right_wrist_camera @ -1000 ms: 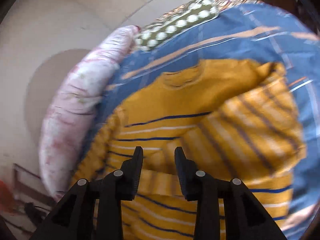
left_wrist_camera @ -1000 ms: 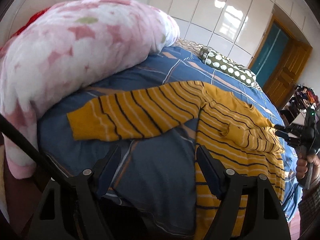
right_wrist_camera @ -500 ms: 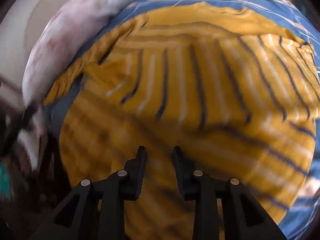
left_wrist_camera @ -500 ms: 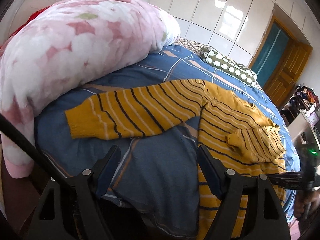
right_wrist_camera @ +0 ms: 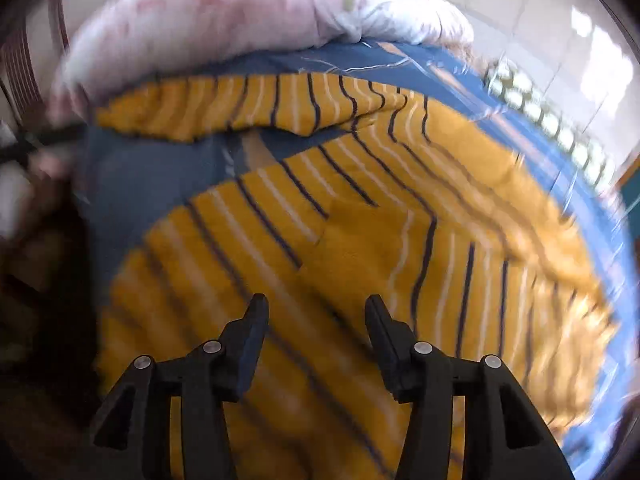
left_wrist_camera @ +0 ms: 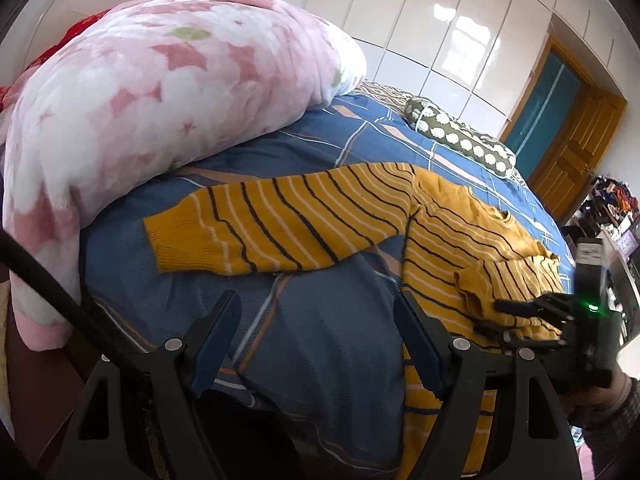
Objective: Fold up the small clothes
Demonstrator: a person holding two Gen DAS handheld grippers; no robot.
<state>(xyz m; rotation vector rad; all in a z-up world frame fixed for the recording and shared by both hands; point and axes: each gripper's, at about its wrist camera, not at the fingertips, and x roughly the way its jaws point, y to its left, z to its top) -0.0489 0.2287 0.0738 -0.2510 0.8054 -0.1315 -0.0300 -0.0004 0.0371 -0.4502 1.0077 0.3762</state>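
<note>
A small mustard-yellow sweater with dark and white stripes [left_wrist_camera: 440,240] lies on the blue bed. One sleeve [left_wrist_camera: 256,232] stretches out flat to the left; the other sleeve [left_wrist_camera: 508,284] is folded across the body. My left gripper [left_wrist_camera: 318,304] is open and empty, hovering over bare sheet just below the outstretched sleeve. My right gripper [right_wrist_camera: 316,308] is open and empty above the sweater's body [right_wrist_camera: 360,240], near the folded sleeve's cuff; it also shows in the left wrist view [left_wrist_camera: 496,316] at the sweater's right edge.
A bulky pink floral quilt [left_wrist_camera: 160,100] lies along the bed's left side, close to the sleeve cuff. A green dotted pillow [left_wrist_camera: 456,136] lies at the far end. The blue checked sheet [left_wrist_camera: 320,344] drops off at the near edge. A wooden door [left_wrist_camera: 568,148] stands at back right.
My right gripper has opened wider and swung back over the sweater's lower body. The folded sleeve lies released on the body. My left gripper stayed open and shifted slightly.
</note>
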